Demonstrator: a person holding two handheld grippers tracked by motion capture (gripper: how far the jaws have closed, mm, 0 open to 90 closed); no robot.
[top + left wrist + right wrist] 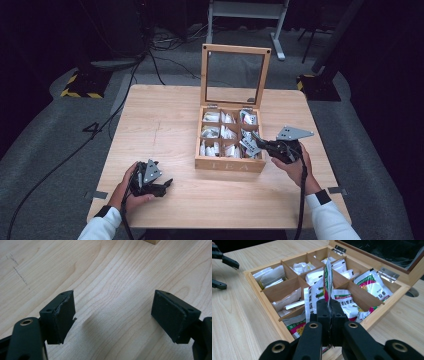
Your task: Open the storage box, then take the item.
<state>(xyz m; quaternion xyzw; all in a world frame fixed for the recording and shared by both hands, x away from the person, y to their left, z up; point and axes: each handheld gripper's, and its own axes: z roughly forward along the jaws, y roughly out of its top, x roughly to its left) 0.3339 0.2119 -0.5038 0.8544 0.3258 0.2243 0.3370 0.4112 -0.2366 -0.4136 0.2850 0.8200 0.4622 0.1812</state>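
Clearly the right tool [328, 312] is clamped on a tea sachet [327, 277], standing edge-up just ahead of it over the wooden box [230, 164]. Best lift it straight, clear of the dividers. Away to its side, the left tool [161, 186] rests open on the worktop [160, 125].

White sleeves [327, 220], black cuffs (dark wristbands), black grippers with grey three-cornered plates [293, 132].

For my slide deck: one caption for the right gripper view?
Right gripper clamps a sachet upright over the open wooden tea box.
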